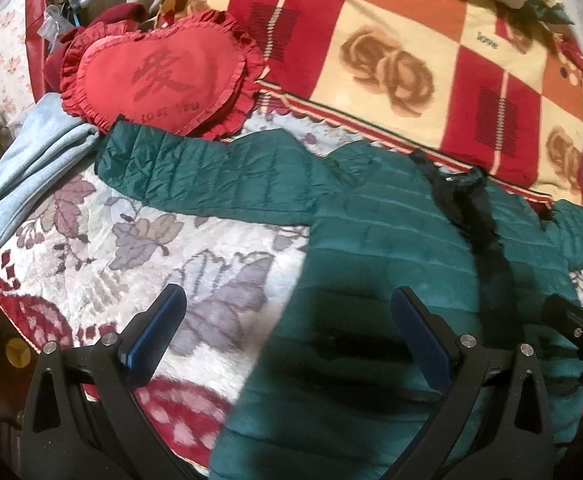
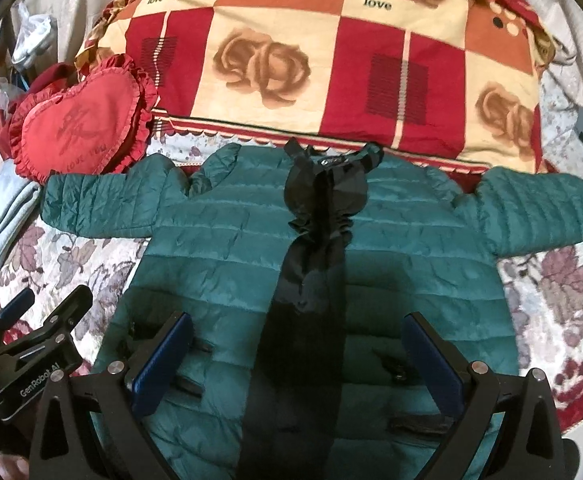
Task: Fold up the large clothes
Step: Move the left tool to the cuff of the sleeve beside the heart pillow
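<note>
On the bed: we see a green jacket [image 2: 219,264] spread flat on a floral blanket [image 1: 103,248], front up, both sleeves stretched out sideways.
Containers: we make out none holding anything.
Lining: a black strip [image 2: 311,280] runs down the jacket's middle from collar to hem.
Beyond the collar: a checked quilt [image 2: 331,64]; a red heart pillow [image 1: 159,76] touches the left sleeve end, light blue cloth [image 1: 31,160] beside it.
Left hand-held gripper [image 1: 287,344]: we hold it released, jaws wide apart, over the jacket's left edge, one finger above blanket, the other above jacket; it grasps nothing.
Right hand-held gripper [image 2: 297,364]: released too, jaws wide, straddling the black strip over the lower jacket, grasping nothing; we cannot tell whether it touches the fabric.
</note>
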